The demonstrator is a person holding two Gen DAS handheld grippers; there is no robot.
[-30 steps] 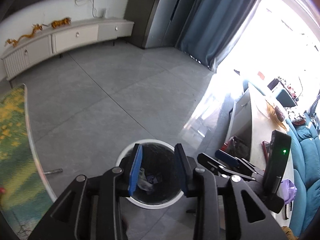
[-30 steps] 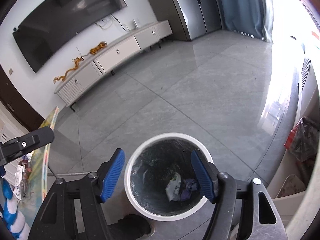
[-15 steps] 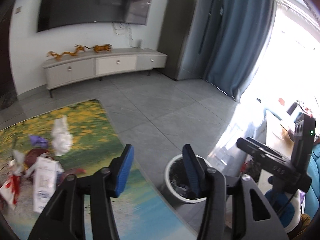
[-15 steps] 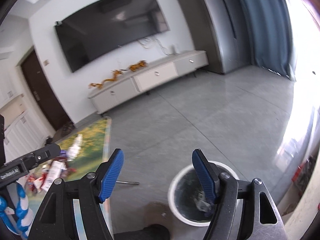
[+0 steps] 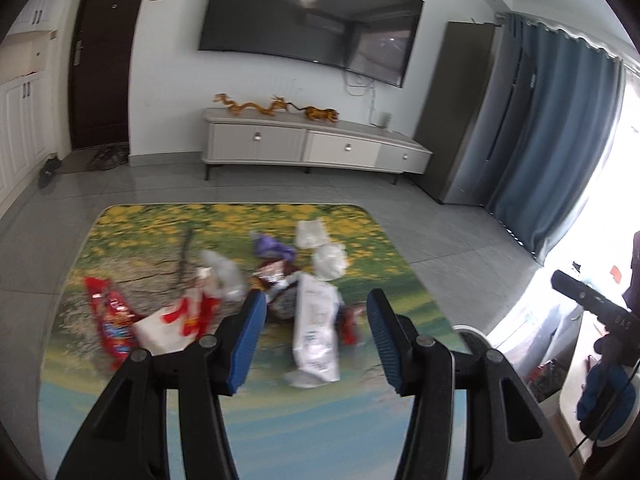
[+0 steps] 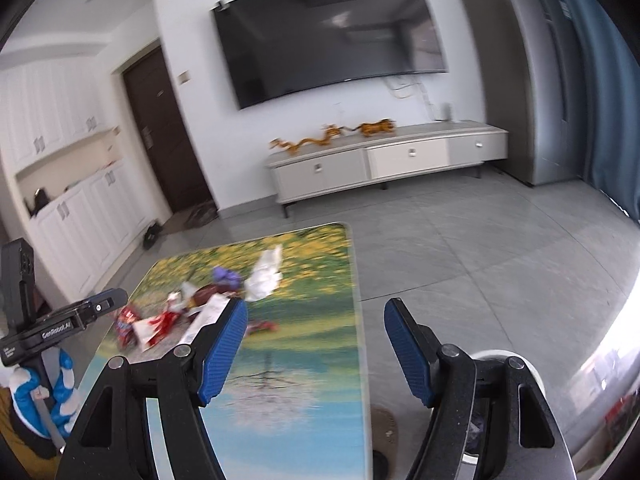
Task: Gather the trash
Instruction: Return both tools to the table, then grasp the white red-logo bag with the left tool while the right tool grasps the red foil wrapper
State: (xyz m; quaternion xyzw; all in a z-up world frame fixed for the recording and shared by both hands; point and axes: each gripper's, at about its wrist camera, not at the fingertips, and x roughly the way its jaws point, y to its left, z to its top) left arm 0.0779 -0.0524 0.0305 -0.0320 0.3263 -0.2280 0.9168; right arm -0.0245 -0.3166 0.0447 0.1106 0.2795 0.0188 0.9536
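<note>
A pile of trash lies on a table (image 5: pixel 280 416) with a flower-and-water picture top. In it are a white printed bag (image 5: pixel 316 332), a red snack wrapper (image 5: pixel 112 316), a red-and-white wrapper (image 5: pixel 176 320), a purple wrapper (image 5: pixel 272 246) and crumpled white paper (image 5: pixel 330 260). My left gripper (image 5: pixel 316 340) is open and empty, just short of the white bag. My right gripper (image 6: pixel 316 354) is open and empty over the table's right edge; the pile (image 6: pixel 192 308) is to its left. The white bin's rim (image 6: pixel 532 372) shows behind the right finger, and in the left wrist view (image 5: pixel 472 334).
A low TV cabinet (image 5: pixel 316 148) with gold dragon figures stands at the far wall under a big TV (image 5: pixel 312 28). Blue curtains (image 5: pixel 560 144) hang at the right. Grey tiled floor (image 6: pixel 480 256) lies between table and cabinet. White cupboards (image 6: pixel 72 208) line the left wall.
Both grippers have swung up and left from over the bin to face the table. The trash pile has come into view. Both stayed open and empty.
</note>
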